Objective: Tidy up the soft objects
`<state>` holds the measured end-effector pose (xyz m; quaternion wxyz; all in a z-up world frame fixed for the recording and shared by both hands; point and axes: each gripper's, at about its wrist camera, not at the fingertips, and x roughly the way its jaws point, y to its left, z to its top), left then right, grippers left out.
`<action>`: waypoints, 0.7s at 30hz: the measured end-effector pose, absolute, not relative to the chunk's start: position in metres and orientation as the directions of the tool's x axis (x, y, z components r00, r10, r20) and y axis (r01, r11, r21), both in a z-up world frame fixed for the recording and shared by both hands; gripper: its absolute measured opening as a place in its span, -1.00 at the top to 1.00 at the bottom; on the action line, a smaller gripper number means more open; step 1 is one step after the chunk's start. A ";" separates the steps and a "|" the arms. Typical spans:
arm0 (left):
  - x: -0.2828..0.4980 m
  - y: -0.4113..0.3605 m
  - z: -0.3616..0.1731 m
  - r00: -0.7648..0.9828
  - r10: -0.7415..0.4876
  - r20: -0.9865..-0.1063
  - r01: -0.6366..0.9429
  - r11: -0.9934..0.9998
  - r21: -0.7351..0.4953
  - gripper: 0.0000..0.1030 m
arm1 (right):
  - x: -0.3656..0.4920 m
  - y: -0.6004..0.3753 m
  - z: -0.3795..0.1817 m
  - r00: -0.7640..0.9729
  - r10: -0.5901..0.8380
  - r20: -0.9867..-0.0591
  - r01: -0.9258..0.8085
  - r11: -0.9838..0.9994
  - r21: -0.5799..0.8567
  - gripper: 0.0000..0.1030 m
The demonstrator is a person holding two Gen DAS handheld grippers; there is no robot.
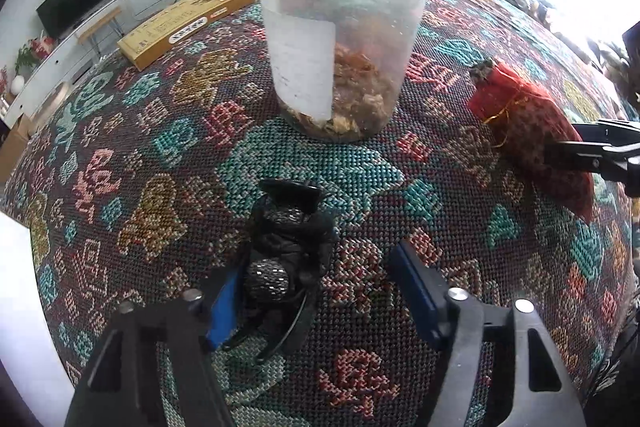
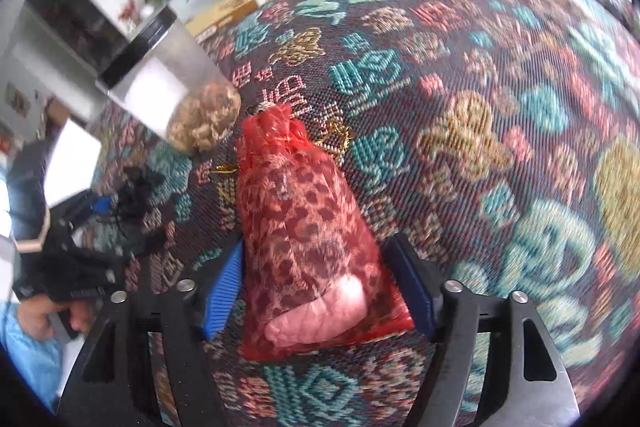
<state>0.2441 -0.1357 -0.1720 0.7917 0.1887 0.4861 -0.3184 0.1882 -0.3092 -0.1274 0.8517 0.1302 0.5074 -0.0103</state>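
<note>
**Ana:** Woven cloth [image 1: 132, 155], all teal, red and gold patterns, fills both views, with a lounge behind it. Start from the tongs: what is the left gripper [image 1: 316, 291] doing?

**Ben:** Its blue pads stand apart at the bottom of the left view. A black mesh pouch [image 1: 288, 259] lies on the cloth between them, up against the left-hand pad, with a clear gap to the right-hand one. So it is not clenched on the pouch, I'd say.

**Ana:** And the right gripper [image 2: 320, 287]?

**Ben:** Released too. The red mesh pouch [image 2: 304, 235] lies between its pads at the lower centre of the right view, with daylight on both sides. Something spotted and pink shows through the mesh.

**Ana:** Beyond those?

**Ben:** A clear jar [image 1: 340, 39] with a black lid stands at the upper centre of the left view, part filled with dried brown bits.

**Ana:** Which step, then?

**Ben:** Pickup or set-down; I cannot tell which. A grab would call for centring the black pouch first, then a gentle squeeze, since mesh bunches and slips.
</note>
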 end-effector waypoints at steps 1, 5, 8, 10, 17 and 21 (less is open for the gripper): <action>0.245 -0.133 -0.171 0.332 -0.321 -0.887 0.671 0.741 -0.016 0.16 | 0.191 -0.305 -0.122 0.481 0.106 -0.870 0.104 0.979 0.177 -0.55; 0.255 -0.119 -0.168 0.349 -0.323 -0.880 0.577 0.814 -0.069 0.49 | 0.197 -0.283 -0.116 0.456 0.119 -0.882 -0.015 0.992 0.126 -0.61; 0.248 -0.114 -0.170 0.409 -0.296 -0.863 0.511 0.858 -0.052 0.46 | 0.202 -0.270 -0.141 0.422 0.027 -0.906 -0.003 1.000 0.028 -0.62; 0.238 -0.120 -0.173 0.479 -0.256 -0.840 0.489 0.872 0.012 0.17 | 0.197 -0.271 -0.152 0.466 -0.010 -0.885 0.032 0.999 0.006 -0.72; 0.242 -0.103 -0.186 0.546 -0.161 -0.822 0.311 0.950 0.021 -1.00 | 0.178 -0.276 -0.160 0.603 -0.028 -0.797 0.060 0.998 0.011 -0.79; 0.245 -0.101 -0.188 0.542 -0.173 -0.823 0.306 0.952 0.002 -1.00 | 0.176 -0.275 -0.161 0.603 -0.034 -0.797 0.061 0.998 0.004 -0.80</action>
